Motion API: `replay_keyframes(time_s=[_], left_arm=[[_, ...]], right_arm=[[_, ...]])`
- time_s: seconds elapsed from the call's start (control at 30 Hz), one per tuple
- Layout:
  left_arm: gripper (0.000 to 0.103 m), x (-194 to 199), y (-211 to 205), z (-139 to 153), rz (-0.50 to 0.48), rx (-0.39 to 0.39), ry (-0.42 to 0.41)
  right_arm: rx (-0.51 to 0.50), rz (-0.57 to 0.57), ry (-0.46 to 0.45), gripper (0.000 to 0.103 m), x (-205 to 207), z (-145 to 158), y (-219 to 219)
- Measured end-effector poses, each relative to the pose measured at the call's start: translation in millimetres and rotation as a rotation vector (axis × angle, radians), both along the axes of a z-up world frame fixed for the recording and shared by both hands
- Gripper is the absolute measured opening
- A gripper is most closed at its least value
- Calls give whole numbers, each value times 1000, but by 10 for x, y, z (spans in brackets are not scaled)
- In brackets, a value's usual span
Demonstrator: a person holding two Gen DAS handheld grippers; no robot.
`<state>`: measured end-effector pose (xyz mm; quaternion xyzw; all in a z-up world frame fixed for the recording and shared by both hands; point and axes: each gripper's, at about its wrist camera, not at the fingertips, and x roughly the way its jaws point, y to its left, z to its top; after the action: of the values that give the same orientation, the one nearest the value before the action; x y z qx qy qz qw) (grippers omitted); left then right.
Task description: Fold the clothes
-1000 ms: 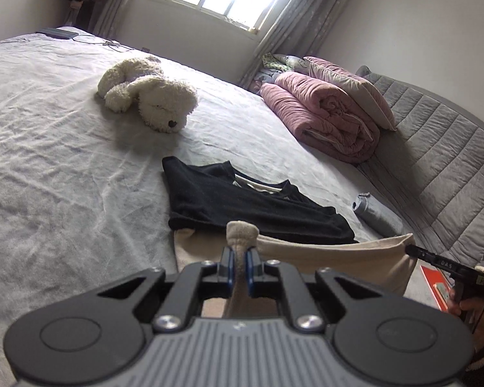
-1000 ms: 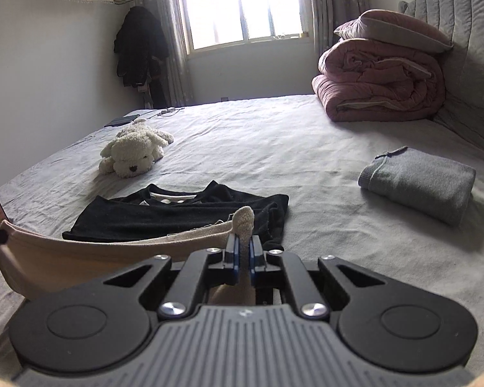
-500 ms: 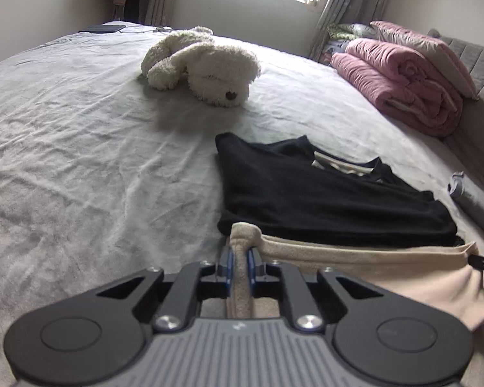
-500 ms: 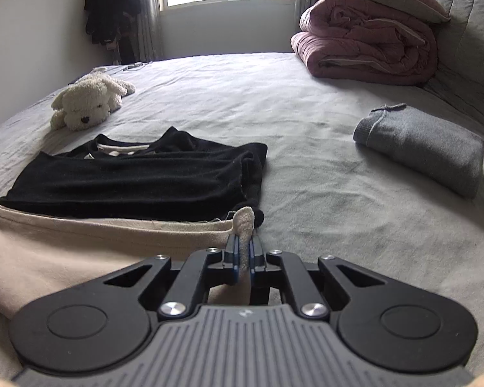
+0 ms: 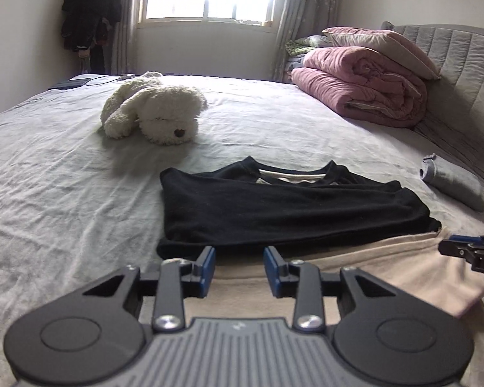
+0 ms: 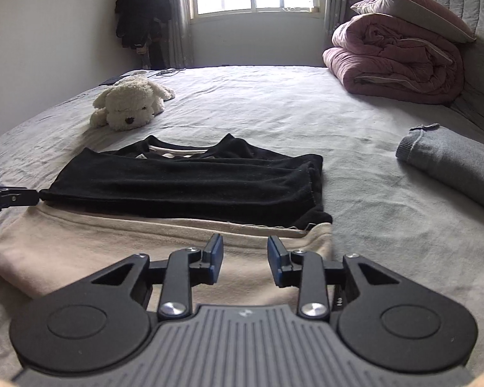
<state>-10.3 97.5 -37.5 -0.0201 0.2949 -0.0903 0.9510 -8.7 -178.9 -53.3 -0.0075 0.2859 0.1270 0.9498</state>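
A black and beige garment lies on the grey bed. Its beige lower part [image 5: 387, 264] [image 6: 113, 245] is folded up and rests flat, overlapping the black upper part [image 5: 290, 206] [image 6: 193, 183]. My left gripper [image 5: 238, 267] is open and empty, just above the beige fold's left end. My right gripper [image 6: 245, 262] is open and empty above the fold's right end. The right gripper's tip shows at the right edge of the left wrist view [image 5: 471, 251]; the left gripper's tip shows at the left edge of the right wrist view [image 6: 6, 198].
A white plush dog [image 5: 151, 113] [image 6: 129, 103] lies beyond the garment on the left. A folded grey cloth [image 5: 451, 183] [image 6: 451, 164] lies to the right. A rolled pink quilt with a pillow [image 5: 364, 93] [image 6: 400, 61] sits by the padded headboard [image 5: 461, 64].
Both grippers carried the beige edge forward and down onto the black part, then opened and let it go. The fold now lies flat on the bed.
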Motion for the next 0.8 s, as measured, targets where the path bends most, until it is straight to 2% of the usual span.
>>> replay_keyframes(time_s=[0.1, 0.23, 0.37, 0.5, 0.67, 0.8], left_arm=[[36, -78, -236, -78, -113, 20, 0], [39, -194, -182, -159, -176, 69, 4], [39, -311, -127, -240, -240, 119, 9], [41, -427, -73, -321, -303, 168, 13], [41, -589, 406, -324, -269, 104, 31], [41, -622, 485, -267, -236, 78, 40]], right_arm=[[-13, 104, -9, 36, -114, -50, 277], [-69, 220, -10, 42, -253, -165, 531], [-151, 279, -48, 43, -343, -303, 432], [-101, 255, -42, 43, -414, -280, 43], [-50, 191, -27, 44, -550, -273, -484], [3, 150, -11, 43, -554, -253, -672]])
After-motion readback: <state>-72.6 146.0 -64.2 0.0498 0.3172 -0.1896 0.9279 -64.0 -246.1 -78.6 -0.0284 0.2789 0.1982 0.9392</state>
